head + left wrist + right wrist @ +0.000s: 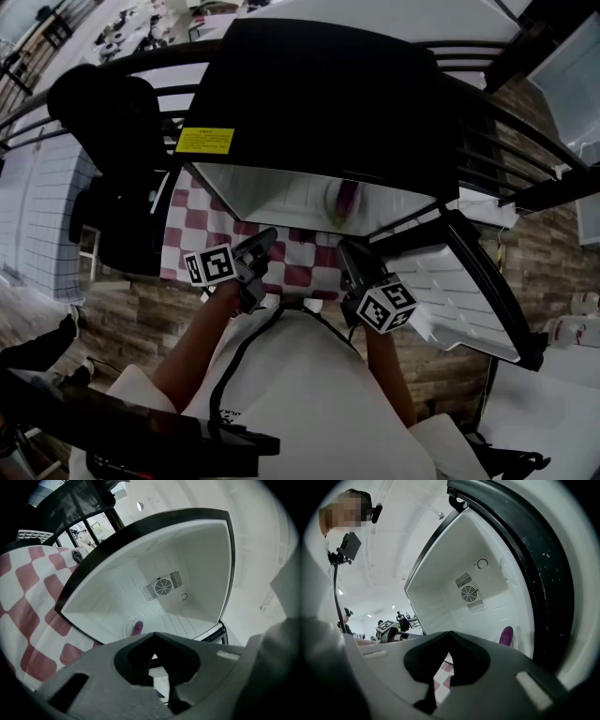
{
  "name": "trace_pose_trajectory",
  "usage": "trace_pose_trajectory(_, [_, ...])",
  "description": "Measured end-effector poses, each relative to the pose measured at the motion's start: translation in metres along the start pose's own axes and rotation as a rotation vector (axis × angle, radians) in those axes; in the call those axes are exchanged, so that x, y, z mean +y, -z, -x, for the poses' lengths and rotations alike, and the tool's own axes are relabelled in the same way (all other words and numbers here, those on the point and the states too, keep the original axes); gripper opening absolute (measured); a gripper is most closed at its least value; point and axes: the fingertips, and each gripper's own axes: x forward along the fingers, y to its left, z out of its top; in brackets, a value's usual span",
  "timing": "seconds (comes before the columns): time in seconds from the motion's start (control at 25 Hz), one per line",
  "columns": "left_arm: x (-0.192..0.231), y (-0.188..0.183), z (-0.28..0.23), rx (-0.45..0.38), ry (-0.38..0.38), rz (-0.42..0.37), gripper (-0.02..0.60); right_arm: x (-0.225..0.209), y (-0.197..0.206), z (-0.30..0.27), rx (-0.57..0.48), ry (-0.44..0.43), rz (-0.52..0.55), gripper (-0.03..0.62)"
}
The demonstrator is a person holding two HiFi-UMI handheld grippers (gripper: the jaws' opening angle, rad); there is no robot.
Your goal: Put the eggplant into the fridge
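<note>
Black fridge [309, 94], compact, white inside, stands on a surface covered by a red-and-white checked cloth [192, 225]. A yellow label [204, 141] sits on its top panel. The fridge door [469, 291] is swung fully open to the right in the head view, white inner face showing.

Purple eggplant [137, 628]: small, inside the fridge, resting on the white floor of the compartment. Nothing touches it. Whether it lies flat or leans cannot be told. A round fan vent [163, 587] is set in the rear wall, well behind the eggplant.

Left tongs [153, 636]: jaws brought fully together, tips meeting, nothing between them. Held outside the fridge, in front of the opening and over the cloth, pointing into the compartment. The eggplant shows just above and left of the tips in the left gripper view, apart from them.

Right tongs [449, 634]: jaws likewise closed tip to tip, holding nothing. Positioned beside the left tongs, near the open door, aimed into the compartment. In the right gripper view the eggplant sits to the right of the jaws, clear of them.
</note>
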Motion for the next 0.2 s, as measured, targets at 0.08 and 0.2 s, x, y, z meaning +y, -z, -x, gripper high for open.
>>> trace_pose_trajectory(0.08, [0.0002,-0.0008,-0.0011,0.001,0.000,0.000,0.005,-0.0008,0.0004,-0.0003,-0.001,0.004,-0.003,0.006])
trace_pose_trajectory(0.2, [0.0009,-0.0026,-0.0028,0.003,0.002,0.000,0.003,-0.0024,0.0018,-0.0017,0.001,0.009,-0.006,0.006])
